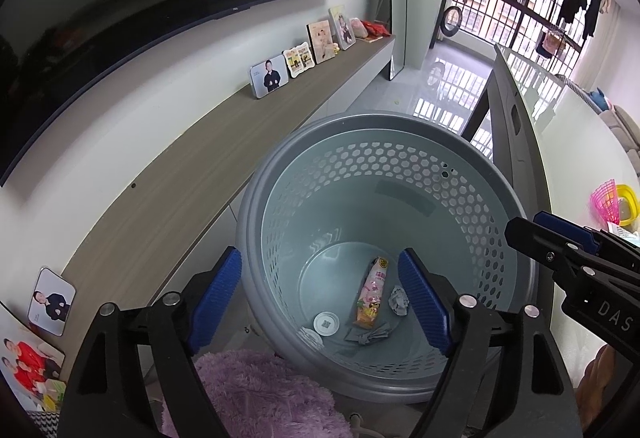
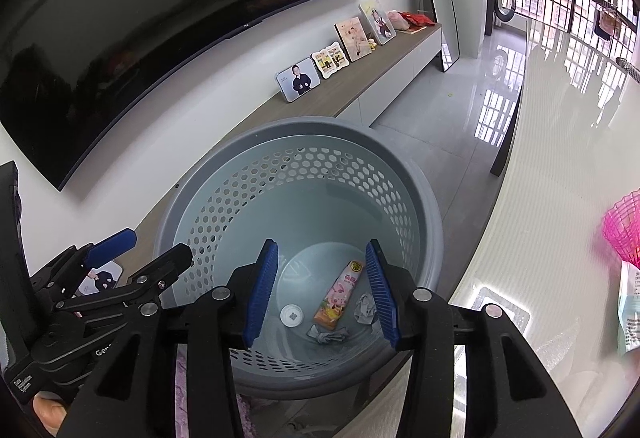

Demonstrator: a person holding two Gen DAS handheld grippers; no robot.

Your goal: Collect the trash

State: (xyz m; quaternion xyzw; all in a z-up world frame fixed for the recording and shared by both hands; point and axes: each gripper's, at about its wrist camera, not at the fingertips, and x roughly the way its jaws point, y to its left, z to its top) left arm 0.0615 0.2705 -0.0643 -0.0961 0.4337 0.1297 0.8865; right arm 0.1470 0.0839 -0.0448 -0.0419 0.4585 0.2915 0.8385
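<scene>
A grey perforated basket (image 1: 248, 206) (image 2: 304, 128) stands below both grippers. On its floor lie a pink snack wrapper (image 1: 372, 292) (image 2: 340, 296), a crumpled grey paper ball (image 1: 398, 300) (image 2: 364, 310), a white round lid (image 1: 326, 323) (image 2: 291, 315) and a flat grey scrap (image 1: 370, 334) (image 2: 326, 334). My left gripper (image 1: 319, 256) (image 2: 160, 243) hangs over the basket's near side, open wide, nothing between its blue pads. My right gripper (image 2: 321, 244) (image 1: 526, 224) hovers beside it over the rim, open less wide and also empty.
A wooden shelf (image 1: 200, 174) with several photo frames runs along the wall under a large dark TV (image 1: 120, 18). A fluffy purple cushion (image 1: 260, 394) sits just in front of the basket. On the white table (image 2: 540, 218) to the right stand a pink mesh basket (image 2: 624, 230) and a packet (image 2: 630, 310).
</scene>
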